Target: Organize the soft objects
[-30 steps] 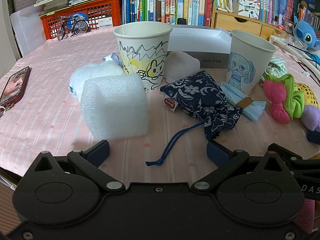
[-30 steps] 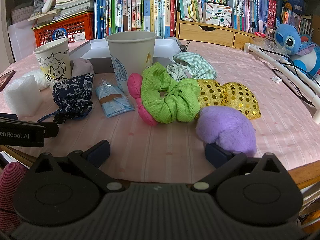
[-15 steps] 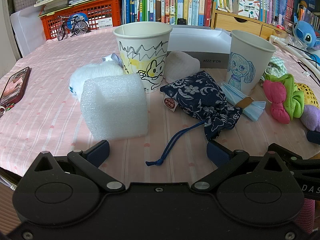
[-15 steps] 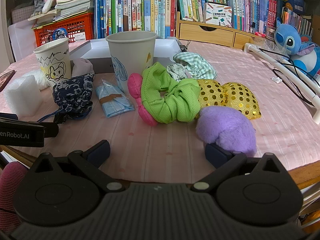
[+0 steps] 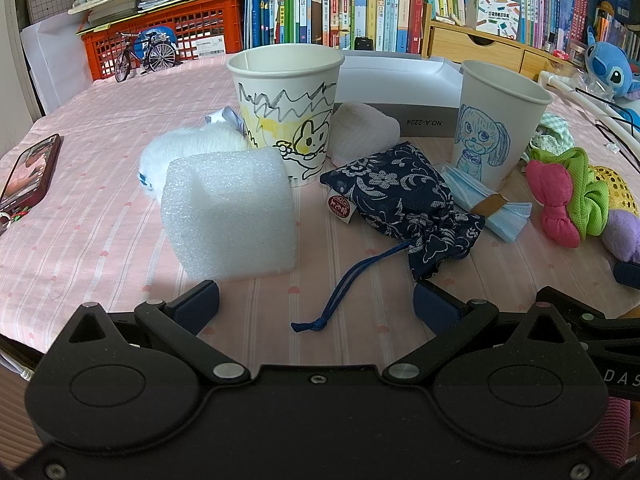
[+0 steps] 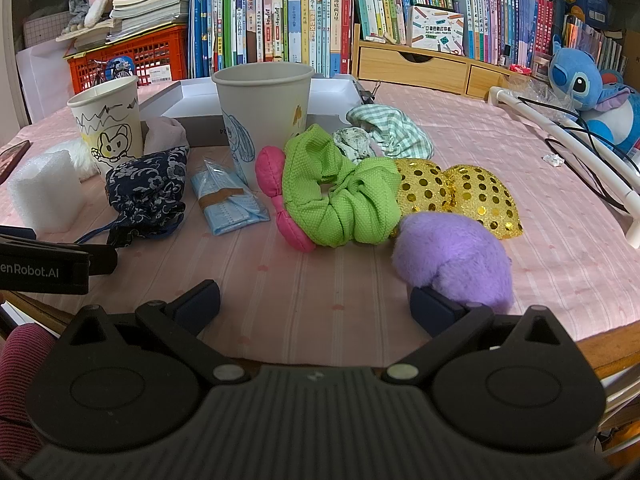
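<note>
Your left gripper (image 5: 316, 304) hovers low at the near edge of the table (image 5: 80, 248), jaws spread wide and holding nothing. The foam block (image 5: 230, 214) sits at about 11 o'clock from the gap, just beyond the left fingertip; the dark floral pouch (image 5: 400, 204) lies at about 1 o'clock, its long axis running from far-left to near-right, with its cord (image 5: 344, 284) trailing back toward the middle of the gap.

Your right gripper (image 6: 316, 304) is level with the table too, jaws wide and empty. The purple plush ball (image 6: 452, 256) rests at 2 o'clock, just beside the right fingertip and partly behind it. The green scrunchie (image 6: 340, 196) lies at 12 o'clock, farther out, touching the pink bow (image 6: 276, 196).

Judging from this, your right hand is nearer a grasp: the ball probably needs only a small shift to the right to centre it. The two paper cups (image 6: 264, 116) stand upright behind the pile.
</note>
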Tool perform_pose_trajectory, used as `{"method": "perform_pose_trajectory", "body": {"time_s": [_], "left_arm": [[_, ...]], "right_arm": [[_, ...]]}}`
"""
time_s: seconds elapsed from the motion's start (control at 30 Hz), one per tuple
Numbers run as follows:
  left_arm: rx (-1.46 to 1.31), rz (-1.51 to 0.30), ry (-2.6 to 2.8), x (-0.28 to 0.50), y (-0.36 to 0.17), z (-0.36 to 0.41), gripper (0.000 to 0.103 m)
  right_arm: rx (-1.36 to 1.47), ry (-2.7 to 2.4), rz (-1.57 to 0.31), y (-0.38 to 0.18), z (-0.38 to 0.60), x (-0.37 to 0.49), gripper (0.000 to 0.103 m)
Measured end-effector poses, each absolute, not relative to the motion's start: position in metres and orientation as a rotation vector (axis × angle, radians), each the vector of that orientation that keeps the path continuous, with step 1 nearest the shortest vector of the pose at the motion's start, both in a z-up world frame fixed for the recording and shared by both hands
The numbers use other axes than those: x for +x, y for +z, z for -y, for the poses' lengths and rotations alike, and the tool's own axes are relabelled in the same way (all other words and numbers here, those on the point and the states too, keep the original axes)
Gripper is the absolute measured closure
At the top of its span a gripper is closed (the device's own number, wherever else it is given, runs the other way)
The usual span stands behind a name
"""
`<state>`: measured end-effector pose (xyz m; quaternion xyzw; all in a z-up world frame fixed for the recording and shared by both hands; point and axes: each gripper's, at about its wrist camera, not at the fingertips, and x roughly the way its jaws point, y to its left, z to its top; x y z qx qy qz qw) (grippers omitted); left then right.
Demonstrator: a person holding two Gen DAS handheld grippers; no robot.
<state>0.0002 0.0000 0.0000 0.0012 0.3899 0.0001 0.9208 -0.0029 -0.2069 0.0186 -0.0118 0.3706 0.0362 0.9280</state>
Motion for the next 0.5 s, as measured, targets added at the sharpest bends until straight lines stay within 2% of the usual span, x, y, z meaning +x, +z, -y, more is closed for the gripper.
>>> {"method": "perform_pose_trajectory", "body": {"time_s": [0.5], "left_arm": [[0.003,-0.795,0.000,0.0000,-0.0003,-0.0002,0.000]], "right_arm": [[-0.024,0.074,-0.758,0.0182,0.2065,-0.0036,0.000]]}}
